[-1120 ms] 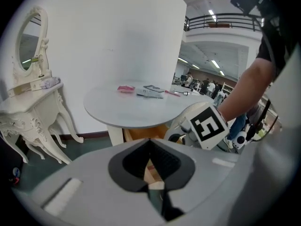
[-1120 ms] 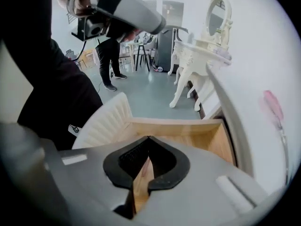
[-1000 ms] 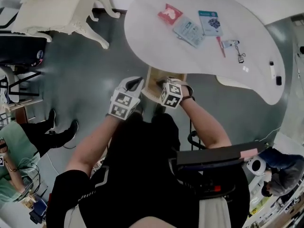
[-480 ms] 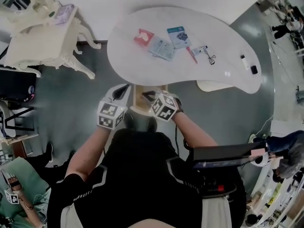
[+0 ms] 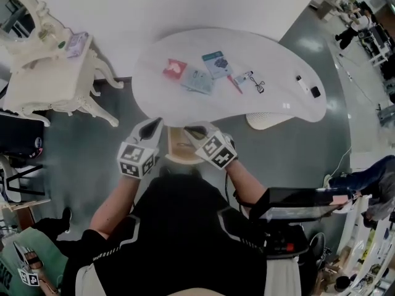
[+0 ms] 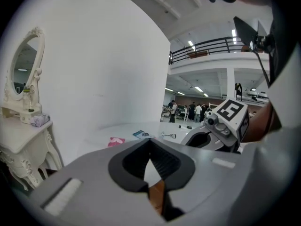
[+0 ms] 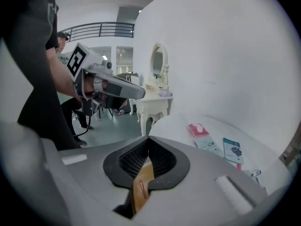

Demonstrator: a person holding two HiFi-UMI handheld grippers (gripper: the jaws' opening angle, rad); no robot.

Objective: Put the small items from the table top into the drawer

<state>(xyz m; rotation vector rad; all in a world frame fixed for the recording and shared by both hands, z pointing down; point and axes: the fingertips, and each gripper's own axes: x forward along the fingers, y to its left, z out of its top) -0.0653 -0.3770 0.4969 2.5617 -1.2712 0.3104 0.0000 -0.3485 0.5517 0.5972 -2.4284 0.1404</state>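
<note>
Over the last second both claws have come up from the front lip of the open light-wood drawer [image 5: 177,148]. The head view has pulled back too, so the tabletop looks smaller. The small things on it have kept their places.

The left claw [image 5: 153,126] hangs just left of the drawer and the right claw [image 5: 189,130] over its right side. Both are tipped towards the white curved tabletop [image 5: 278,54]. In the left gripper view the left claw's jaws meet at their tips with nothing between them. A slit below the tips shows only wood and white surface behind. The right claw's jaws are likewise pressed together and empty, with the drawer's wood showing through the gap under the tips.

All the task's things lie on the tabletop, well apart from both claws:
- A flat red packet [image 5: 174,68] lies farthest left.
- A pale blue-grey flat packet [image 5: 199,80] lies just beside it.
- A teal-and-white card packet [image 5: 216,63] sits behind that; whether the two touch I cannot tell.
- To their right come a thin red stick [image 5: 234,84], a small white piece [image 5: 247,75] and a small dark wire-handled tool [image 5: 259,86], close together.
- Nearer the right end lie a small white oblong [image 5: 302,82] and a small black block [image 5: 315,92].

What the drawer holds cannot be made out.

A white ornate dressing table [image 5: 43,82] with an oval mirror stands left of the tabletop.
</note>
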